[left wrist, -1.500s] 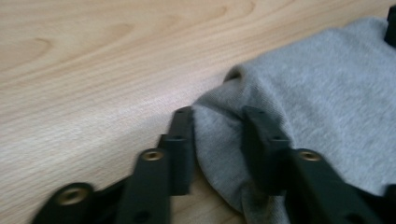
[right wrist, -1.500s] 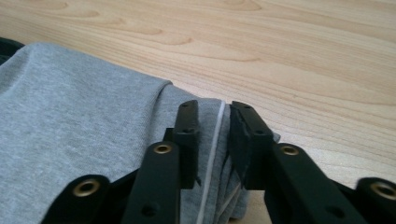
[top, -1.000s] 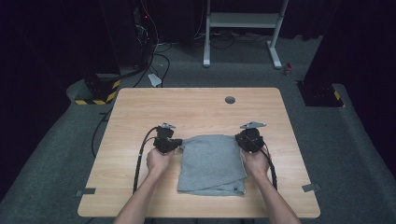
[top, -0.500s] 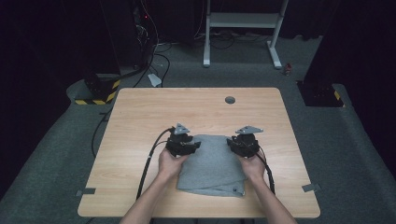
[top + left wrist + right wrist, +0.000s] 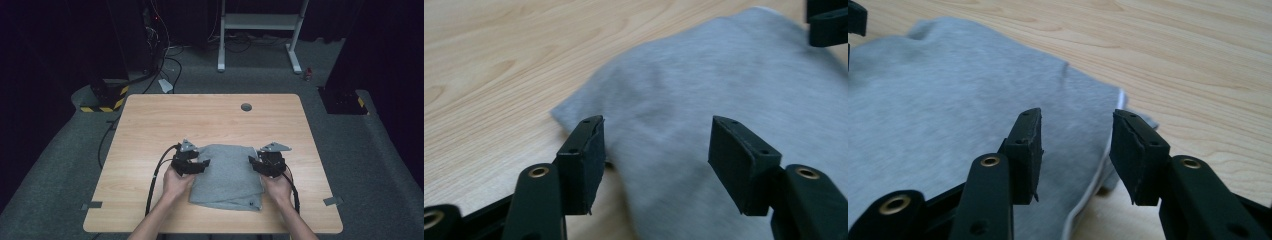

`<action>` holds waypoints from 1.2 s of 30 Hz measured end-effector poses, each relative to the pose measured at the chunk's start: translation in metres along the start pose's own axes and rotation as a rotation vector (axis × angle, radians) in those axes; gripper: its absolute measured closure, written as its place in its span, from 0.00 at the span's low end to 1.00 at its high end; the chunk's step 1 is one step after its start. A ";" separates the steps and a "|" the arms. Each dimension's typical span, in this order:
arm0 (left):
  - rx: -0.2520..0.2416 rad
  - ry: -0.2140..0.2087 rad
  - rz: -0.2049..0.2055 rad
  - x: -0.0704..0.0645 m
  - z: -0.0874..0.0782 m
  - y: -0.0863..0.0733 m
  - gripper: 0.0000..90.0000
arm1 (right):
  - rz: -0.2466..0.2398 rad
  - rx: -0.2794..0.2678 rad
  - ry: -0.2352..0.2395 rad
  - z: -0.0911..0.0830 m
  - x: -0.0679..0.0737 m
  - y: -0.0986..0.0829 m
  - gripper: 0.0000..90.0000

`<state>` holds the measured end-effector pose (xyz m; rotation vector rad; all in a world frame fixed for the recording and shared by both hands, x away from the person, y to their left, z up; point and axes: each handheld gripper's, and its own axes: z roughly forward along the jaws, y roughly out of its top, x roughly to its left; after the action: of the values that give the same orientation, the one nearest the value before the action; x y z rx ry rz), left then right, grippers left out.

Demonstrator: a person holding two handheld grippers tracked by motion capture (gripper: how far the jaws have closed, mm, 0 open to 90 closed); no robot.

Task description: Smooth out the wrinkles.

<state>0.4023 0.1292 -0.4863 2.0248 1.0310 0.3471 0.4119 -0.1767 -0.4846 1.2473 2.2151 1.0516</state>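
1. Two claws are working a folded grey cloth (image 5: 227, 175) lying on the near middle of the desk (image 5: 210, 120); the work in hand looks like folding or smoothing it.
2. The left claw (image 5: 202, 165) is sitting over the cloth's left edge. Compared with a second ago, it has moved inward, to the right and slightly nearer, from just off the far-left corner.
3. In the left gripper view, the left claw (image 5: 654, 145) is spread wide, its jaws straddling the cloth's (image 5: 724, 90) edge and pinching nothing.
4. The right claw (image 5: 256, 164) is resting at the cloth's right edge. It too has drawn nearer and a little inward from the far-right corner.
5. In the right gripper view, the right claw (image 5: 1075, 137) is also spread, with the cloth's (image 5: 948, 100) white-stitched edge running between its jaws, and it is gripping nothing.
6. The cloth itself is lying much as it did before, flat, with its near edge slightly uneven and a lower layer peeking out at the near right.
7. My reading: both claws are shifting from the far corners to the side edges, probably lining up a fresh grip for the next fold. Neither is holding fabric, so that fold is not yet starting.
8. Closing on all layers at once seems the tricky part, since the lower layer is offset on the right.
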 end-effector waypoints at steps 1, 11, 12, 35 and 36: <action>0.004 -0.012 0.037 -0.009 -0.004 -0.004 0.42 | 0.000 -0.013 0.019 -0.006 0.005 -0.005 0.60; 0.051 0.057 0.101 -0.034 -0.010 -0.031 0.40 | -0.021 -0.001 0.088 -0.022 0.024 -0.040 0.51; 0.051 0.057 0.101 -0.034 -0.010 -0.031 0.40 | -0.021 -0.001 0.088 -0.022 0.024 -0.040 0.51; 0.124 0.141 0.076 -0.019 0.022 -0.019 0.42 | -0.136 0.089 0.006 0.015 0.035 -0.028 0.48; 0.124 0.141 0.076 -0.019 0.022 -0.019 0.42 | -0.136 0.089 0.006 0.015 0.035 -0.028 0.48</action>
<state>0.3923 0.1090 -0.5120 2.1802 1.0855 0.4823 0.3876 -0.1500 -0.5145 1.1118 2.3376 0.9149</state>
